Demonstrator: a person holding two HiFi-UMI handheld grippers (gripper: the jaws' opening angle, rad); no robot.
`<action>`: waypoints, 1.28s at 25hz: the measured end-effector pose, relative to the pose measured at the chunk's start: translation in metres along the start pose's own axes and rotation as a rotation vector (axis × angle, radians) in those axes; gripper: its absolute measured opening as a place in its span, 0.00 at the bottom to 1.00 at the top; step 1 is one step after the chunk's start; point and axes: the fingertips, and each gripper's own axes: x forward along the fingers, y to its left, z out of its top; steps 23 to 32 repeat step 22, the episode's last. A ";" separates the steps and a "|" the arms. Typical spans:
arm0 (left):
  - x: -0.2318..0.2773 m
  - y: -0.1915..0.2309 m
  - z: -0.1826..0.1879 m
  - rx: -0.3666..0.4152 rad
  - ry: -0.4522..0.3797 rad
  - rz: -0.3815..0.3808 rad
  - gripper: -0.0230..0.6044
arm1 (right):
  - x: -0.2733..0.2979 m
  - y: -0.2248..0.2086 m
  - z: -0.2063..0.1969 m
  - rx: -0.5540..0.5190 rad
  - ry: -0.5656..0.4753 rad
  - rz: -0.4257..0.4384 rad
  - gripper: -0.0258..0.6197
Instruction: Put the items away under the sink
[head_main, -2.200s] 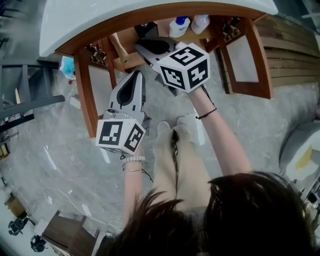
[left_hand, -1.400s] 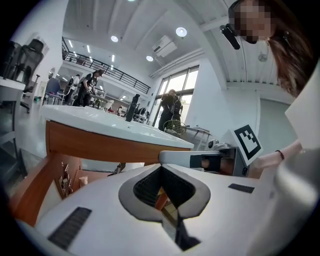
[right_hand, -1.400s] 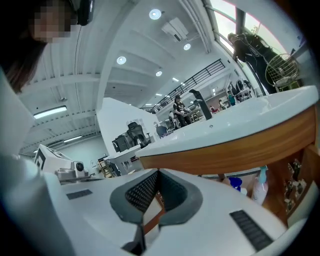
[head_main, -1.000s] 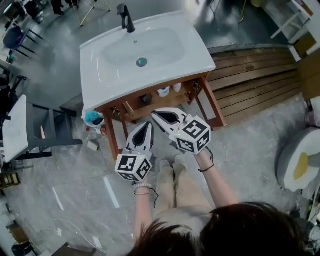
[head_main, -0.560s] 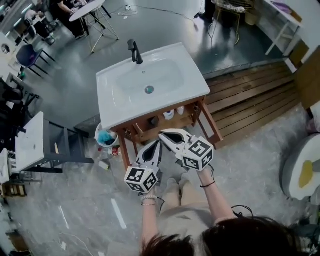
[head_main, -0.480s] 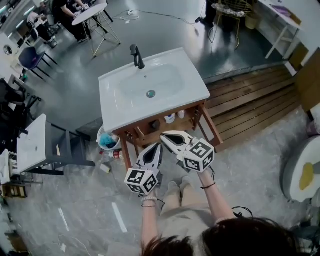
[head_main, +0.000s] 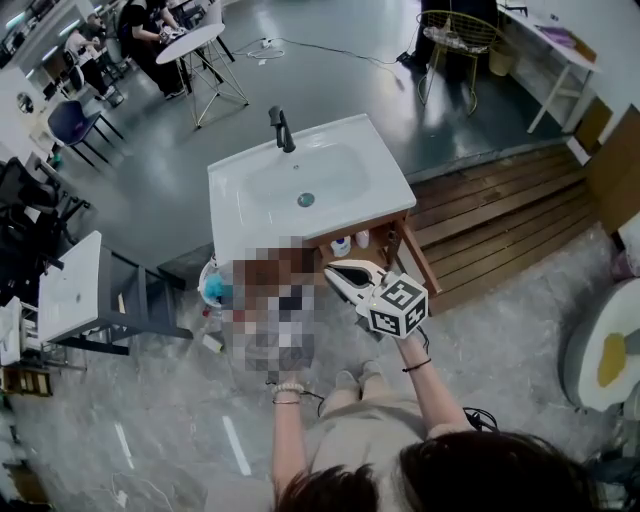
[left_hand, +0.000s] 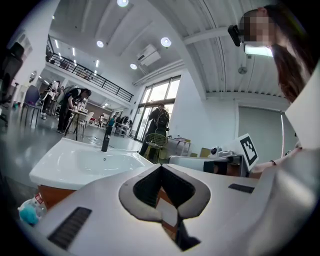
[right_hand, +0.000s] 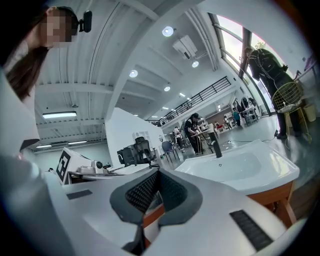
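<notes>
Pulled back and up from cabinet (head_main: 412, 258) since earlier frames, so whole sink (head_main: 300, 185) w/ black faucet (head_main: 282, 130) now seen from above. Shut tight, nothing between jaws: left gripper (left_hand: 160, 167) and right gripper (right_hand: 157, 172) alike. Readable only as black-and-white square markers on right gripper's cube (head_main: 398, 305); bottle labels too small to read. Stored inside cabinet under sink, right half: two white bottles (head_main: 342, 246), one blue-capped. Open grey floor (head_main: 160, 200) round sink stand, wooden deck (head_main: 490, 215) along right side. Blurred out in head view: left gripper and cabinet's front left part. Teal-topped item (head_main: 213, 288) on floor by cabinet's front left corner, partly cut off, hard to identify.
</notes>
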 end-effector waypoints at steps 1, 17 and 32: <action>0.001 -0.002 0.002 0.005 -0.001 -0.005 0.04 | 0.000 0.000 0.001 -0.005 0.001 0.002 0.06; 0.006 -0.009 0.010 0.011 -0.021 -0.029 0.04 | -0.002 -0.002 0.012 -0.042 -0.009 0.001 0.07; 0.009 -0.014 0.001 0.021 0.001 -0.034 0.04 | -0.008 -0.005 0.008 -0.033 -0.012 -0.006 0.06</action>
